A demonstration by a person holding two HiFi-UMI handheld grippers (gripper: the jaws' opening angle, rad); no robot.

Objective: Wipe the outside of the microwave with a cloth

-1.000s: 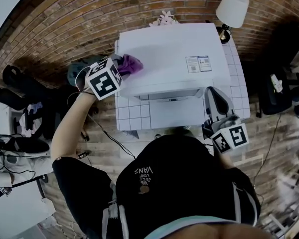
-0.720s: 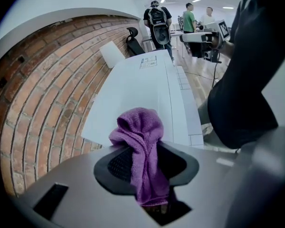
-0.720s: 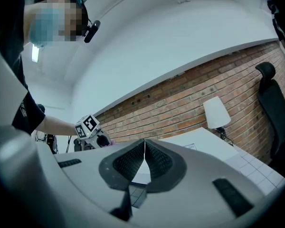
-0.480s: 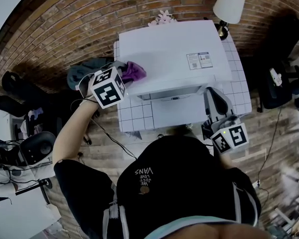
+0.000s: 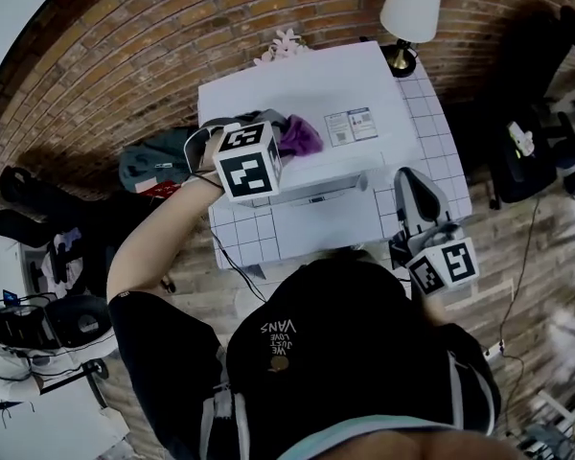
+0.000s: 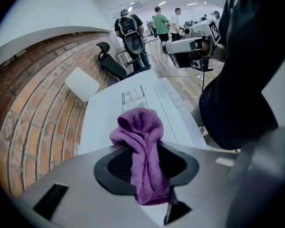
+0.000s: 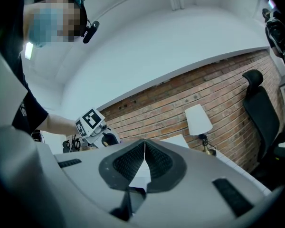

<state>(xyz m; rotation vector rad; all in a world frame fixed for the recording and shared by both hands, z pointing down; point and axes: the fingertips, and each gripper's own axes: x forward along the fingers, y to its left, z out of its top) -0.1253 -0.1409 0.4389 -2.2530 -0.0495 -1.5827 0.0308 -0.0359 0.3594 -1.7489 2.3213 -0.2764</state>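
While the left gripper (image 6: pixel 143 161) clamps the crumpled purple terry cloth (image 6: pixel 138 136) between its jaws, the cloth sits on the flat top of the boxy white microwave (image 5: pixel 268 75), near its front edge. The right gripper (image 5: pixel 411 188) hangs off the microwave's front right corner, jaws pressed together on nothing. A white-shaded lamp (image 5: pixel 410 6) stands by the microwave's rear right corner.

Microwave (image 5: pixel 268 89) top lies bare at upper centre — a lamp (image 5: pixel 410 6) stands by its upper-right corner, brick wall (image 5: pixel 153 27) behind.
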